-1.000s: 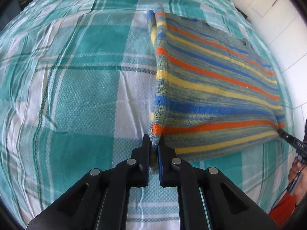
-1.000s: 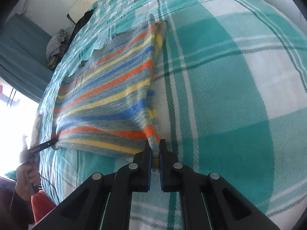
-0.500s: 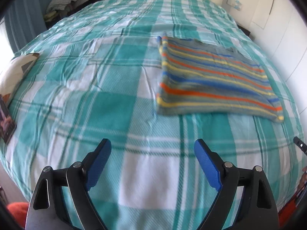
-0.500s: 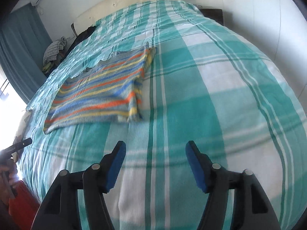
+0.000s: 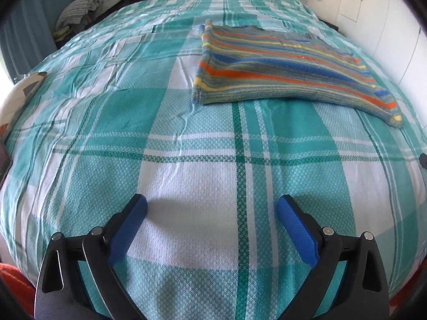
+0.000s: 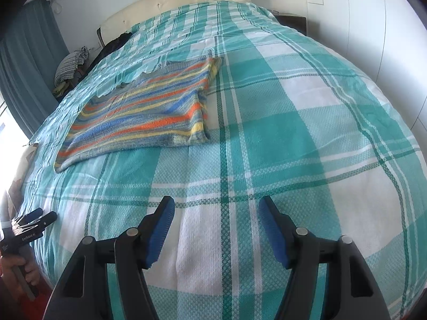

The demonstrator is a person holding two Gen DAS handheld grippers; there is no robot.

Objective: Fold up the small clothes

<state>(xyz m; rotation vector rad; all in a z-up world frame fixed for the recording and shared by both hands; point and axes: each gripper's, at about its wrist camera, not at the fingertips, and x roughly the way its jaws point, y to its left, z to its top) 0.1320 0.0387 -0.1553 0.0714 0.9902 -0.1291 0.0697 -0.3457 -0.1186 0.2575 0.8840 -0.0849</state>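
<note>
- Left gripper (image 5: 212, 210): jaws spread wide, nothing held. 1 s ago it was pinched on the striped knit's near corner; has let go & backed off.
- Right gripper (image 6: 216, 212): same, wide apart & empty, was clamped on the other near corner, now well back.
- Striped knit (image 5: 280, 72): lies flat on the checked bedspread (image 5: 186, 176), well ahead of both grippers, folded w/ a sleeve edge showing at the far side.
- Judgement: this fold is set; next prob. a re-grip for another fold.
</note>
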